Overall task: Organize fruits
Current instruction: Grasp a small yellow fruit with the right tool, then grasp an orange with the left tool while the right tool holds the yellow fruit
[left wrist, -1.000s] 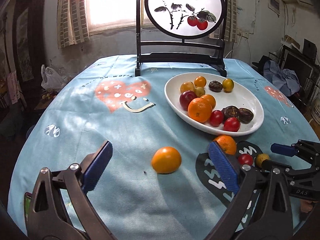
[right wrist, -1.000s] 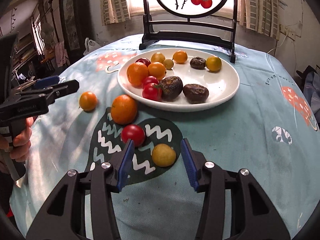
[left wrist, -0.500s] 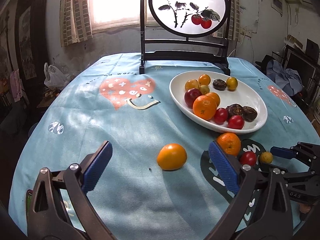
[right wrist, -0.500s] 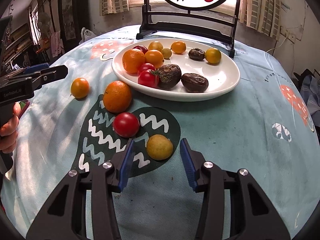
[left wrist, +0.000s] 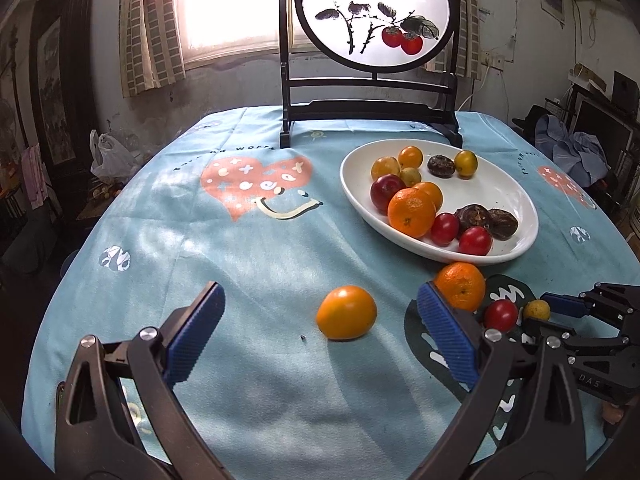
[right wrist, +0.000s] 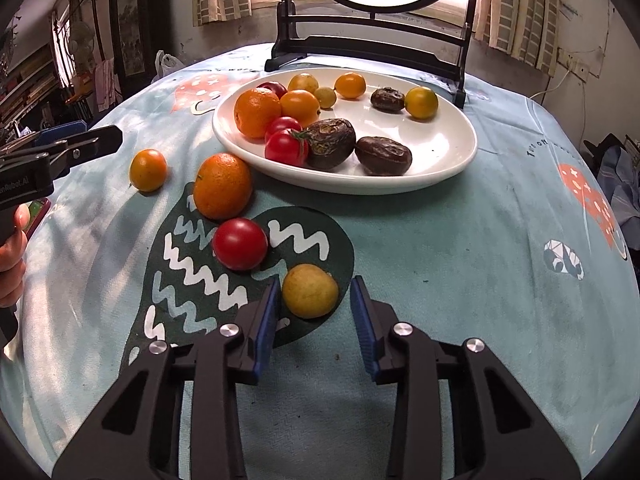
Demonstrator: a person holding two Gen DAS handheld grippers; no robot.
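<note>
While the right gripper (right wrist: 312, 304) is closing in, its blue pads (right wrist: 266, 312) sit either side of the little yellow fruit (right wrist: 310, 290). The left pad looks like it's basically touching, but there's a sliver of gap showing on the other side, so it isn't squeezed yet. The fruit is on the tablecloth (right wrist: 440, 260), at the edge of the dark zigzag patch.

Just beyond it is a red tomato (right wrist: 239, 243). Past that a big orange (right wrist: 222, 186) sits just beside the near rim of the white plate (right wrist: 460, 160). I can't tell if it actually touches.

The plate already has a pile on it: another orange, a couple of tomatoes, some small yellow and orange ones, and three wrinkly dark brown fruits.

The left gripper (left wrist: 320, 300) is wide open with nothing in it. A small orange fruit (left wrist: 346, 312) lies on the cloth a bit ahead of its tips, well apart from the plate. You can see the person's hand (right wrist: 10, 264) on that gripper's handle at the left edge of the right camera.

At the far side of the table stands a dark wooden frame with a round painting (left wrist: 376, 12).
</note>
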